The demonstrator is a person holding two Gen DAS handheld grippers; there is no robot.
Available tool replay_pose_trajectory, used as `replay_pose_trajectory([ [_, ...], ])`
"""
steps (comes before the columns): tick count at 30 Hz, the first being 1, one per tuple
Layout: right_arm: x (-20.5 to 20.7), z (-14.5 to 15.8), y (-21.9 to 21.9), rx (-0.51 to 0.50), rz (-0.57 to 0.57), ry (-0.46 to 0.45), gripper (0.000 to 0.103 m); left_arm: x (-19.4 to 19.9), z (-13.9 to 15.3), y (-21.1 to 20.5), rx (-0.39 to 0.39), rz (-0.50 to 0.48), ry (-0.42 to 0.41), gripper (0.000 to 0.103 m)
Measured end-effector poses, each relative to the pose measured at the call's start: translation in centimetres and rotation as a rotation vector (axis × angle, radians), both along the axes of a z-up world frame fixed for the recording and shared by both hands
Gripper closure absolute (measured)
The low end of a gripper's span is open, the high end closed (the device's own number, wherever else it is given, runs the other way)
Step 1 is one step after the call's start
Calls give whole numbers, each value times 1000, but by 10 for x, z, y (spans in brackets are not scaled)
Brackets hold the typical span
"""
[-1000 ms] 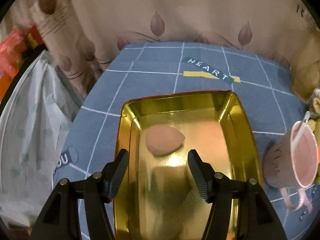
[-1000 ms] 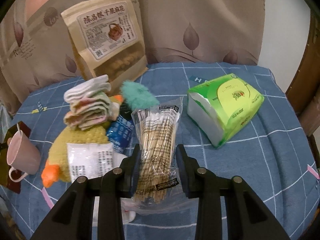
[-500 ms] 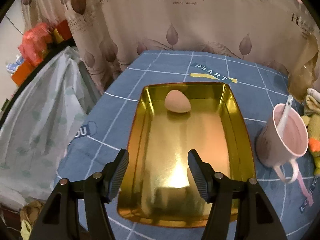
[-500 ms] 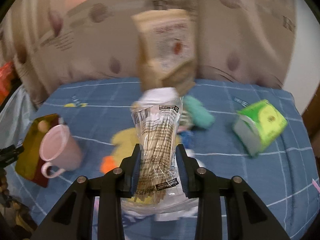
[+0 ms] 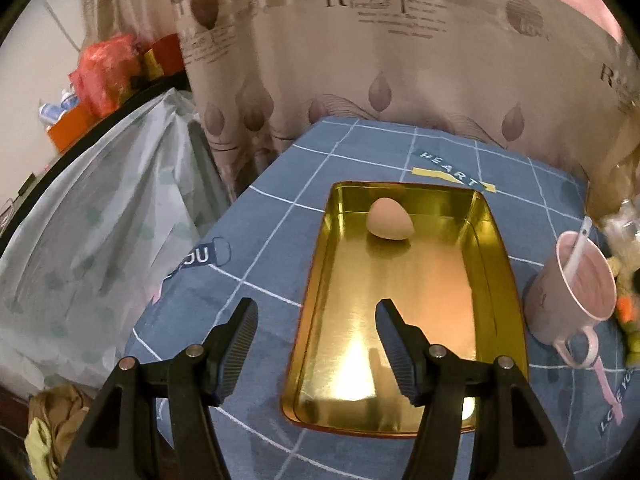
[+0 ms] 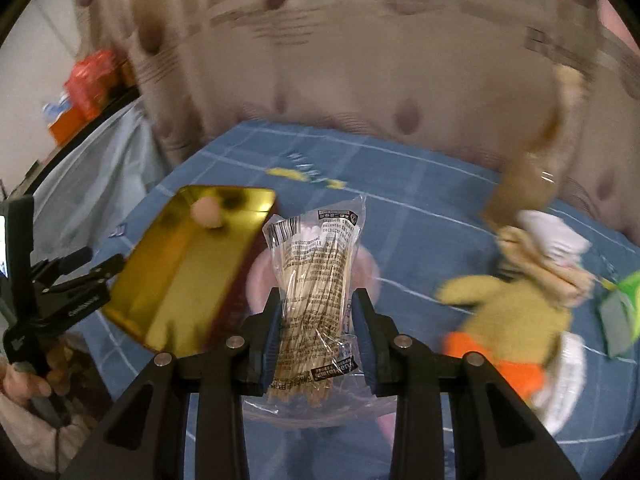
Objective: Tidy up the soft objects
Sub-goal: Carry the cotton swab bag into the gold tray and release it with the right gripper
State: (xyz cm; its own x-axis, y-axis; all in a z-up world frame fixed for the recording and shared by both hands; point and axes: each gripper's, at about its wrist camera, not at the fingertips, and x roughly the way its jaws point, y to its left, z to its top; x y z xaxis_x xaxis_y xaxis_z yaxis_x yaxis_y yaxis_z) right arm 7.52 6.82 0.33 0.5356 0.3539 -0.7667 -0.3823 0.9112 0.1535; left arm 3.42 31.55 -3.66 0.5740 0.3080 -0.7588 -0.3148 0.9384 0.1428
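Fingers (image 6: 276, 344) of the right gripper (image 6: 316, 344) pinch a crinkly, light cotton-swab packet (image 6: 314, 280) mid-body above the pink cup (image 6: 370, 268), right of the gold tray (image 6: 184, 276); left gripper (image 5: 316, 346) hangs released, empty.

The tablecloth (image 5: 360, 168) reads "HEART" and "YOU".

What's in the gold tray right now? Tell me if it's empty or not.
Not empty. One pink egg-shaped sponge lies at the far end of the gold tray; the rest of its floor is bare.
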Motion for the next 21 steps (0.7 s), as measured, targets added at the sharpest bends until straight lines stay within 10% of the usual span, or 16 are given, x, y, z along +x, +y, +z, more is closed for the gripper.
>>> replay_pose_trajectory([
  [21, 65, -55, 133, 39, -25, 160, 72, -7, 5, 27, 17, 8, -5, 40],
])
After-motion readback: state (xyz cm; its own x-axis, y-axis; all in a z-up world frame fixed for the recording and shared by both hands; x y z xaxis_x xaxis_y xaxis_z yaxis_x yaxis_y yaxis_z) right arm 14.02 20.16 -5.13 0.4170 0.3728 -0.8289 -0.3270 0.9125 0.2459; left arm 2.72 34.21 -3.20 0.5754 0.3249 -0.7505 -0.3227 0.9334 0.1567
